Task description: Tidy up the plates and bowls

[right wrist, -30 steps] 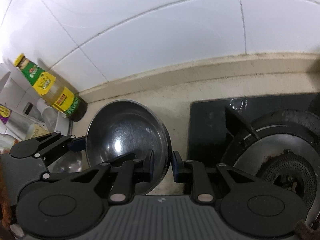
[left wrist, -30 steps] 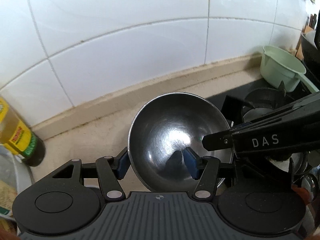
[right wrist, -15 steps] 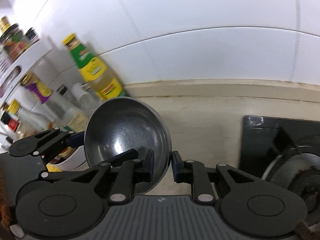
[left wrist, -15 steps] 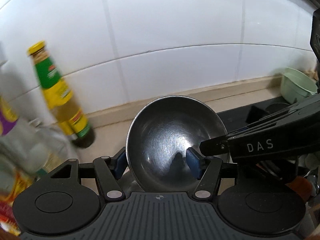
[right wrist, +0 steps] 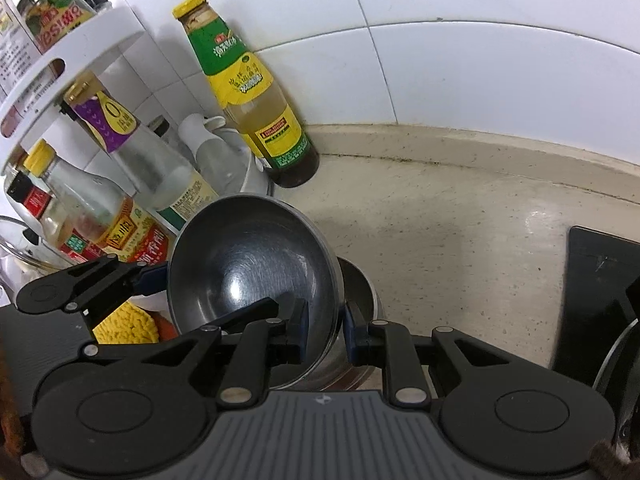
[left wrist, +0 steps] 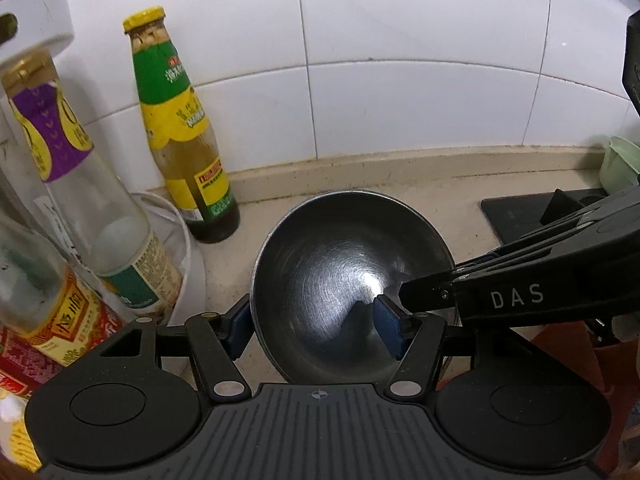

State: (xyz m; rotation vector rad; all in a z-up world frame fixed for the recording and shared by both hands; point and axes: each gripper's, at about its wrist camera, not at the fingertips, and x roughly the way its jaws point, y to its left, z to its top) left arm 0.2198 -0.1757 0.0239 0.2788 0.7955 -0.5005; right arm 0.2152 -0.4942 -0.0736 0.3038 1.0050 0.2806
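A steel bowl point(left wrist: 340, 276) hangs tilted over the beige counter point(right wrist: 440, 240), its hollow facing me. My right gripper point(right wrist: 326, 332) is shut on the bowl's right rim, one pad inside and one outside; in the left wrist view it reaches in from the right point(left wrist: 404, 292). My left gripper point(left wrist: 314, 330) straddles the bowl's left wall with its jaws wide apart, the left pad close by the rim and the right pad deep inside, not pinching. A second steel bowl point(right wrist: 360, 284) sits just beneath; I cannot tell if the two touch.
Sauce bottles crowd the left: a green-and-yellow labelled one point(left wrist: 184, 132) against the tiled wall and a clear purple-labelled one point(left wrist: 60, 140) in a white rack point(right wrist: 72, 60). A yellow cloth point(right wrist: 124, 324) lies below. The black stove point(right wrist: 600, 280) and a green cup point(left wrist: 622, 164) are to the right.
Both grippers have carried the bowl leftward, away from the stove and up to the bottles. The left jaws stand slightly wider. A second steel bowl has come into view underneath.
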